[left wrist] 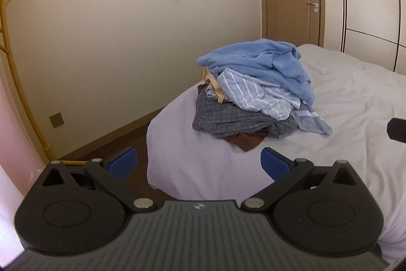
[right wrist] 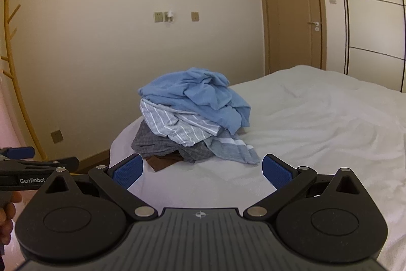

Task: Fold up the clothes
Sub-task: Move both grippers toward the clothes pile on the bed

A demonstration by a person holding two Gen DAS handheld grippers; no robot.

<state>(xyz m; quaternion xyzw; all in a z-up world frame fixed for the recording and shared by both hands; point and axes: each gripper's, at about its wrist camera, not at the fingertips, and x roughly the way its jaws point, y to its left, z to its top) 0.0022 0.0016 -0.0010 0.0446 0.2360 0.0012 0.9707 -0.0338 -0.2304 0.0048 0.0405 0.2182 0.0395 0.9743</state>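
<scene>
A white-sheeted bed (right wrist: 317, 123) carries a rumpled clothes pile (right wrist: 192, 116) near its corner.

Left gripper (left wrist: 199, 161) & right gripper (right wrist: 201, 168): black bodies, ribbed grey top, round silver pivot screws. Blue textured pads (right wrist: 127, 173) on fingertips. White "GenRobot" lettering on left one's side.

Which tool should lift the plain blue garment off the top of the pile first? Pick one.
Right, probably. The right tool faces the clothes pile squarely, with the blue garment centred ahead. The left tool stands open too, but over the bed's corner, with the pile off to its right.
</scene>
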